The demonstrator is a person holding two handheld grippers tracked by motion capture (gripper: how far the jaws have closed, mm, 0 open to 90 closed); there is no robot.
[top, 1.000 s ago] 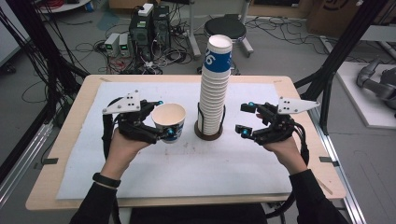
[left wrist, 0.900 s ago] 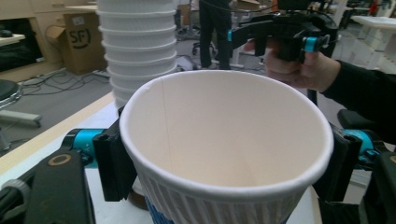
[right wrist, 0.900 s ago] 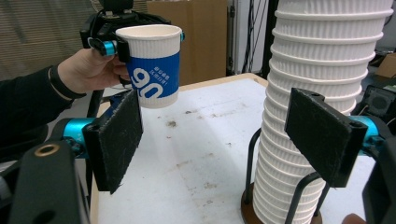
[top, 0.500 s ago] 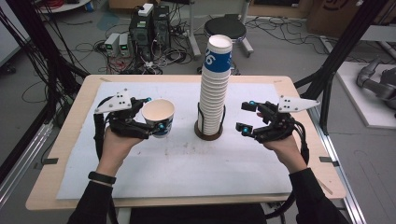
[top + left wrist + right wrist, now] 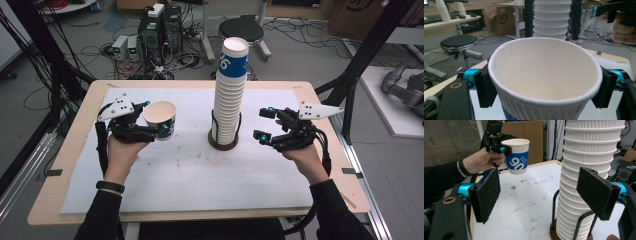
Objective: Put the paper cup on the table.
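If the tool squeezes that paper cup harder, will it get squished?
Probably yes. The paper cup looks thin-walled and empty, so the left tool, clamped on its sides, could dent it. It likely weighs very little. Its ribbed wall should help the pads grip rather than slip.

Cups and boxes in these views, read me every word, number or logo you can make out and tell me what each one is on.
"90": white numerals on the blue band of the paper cup held in the left gripper.
Small white print beside that "90": too small to read.
"6", partly hidden: on the blue band of the top cup of the cup stack.
"SF" in a circle: on the cardboard box.
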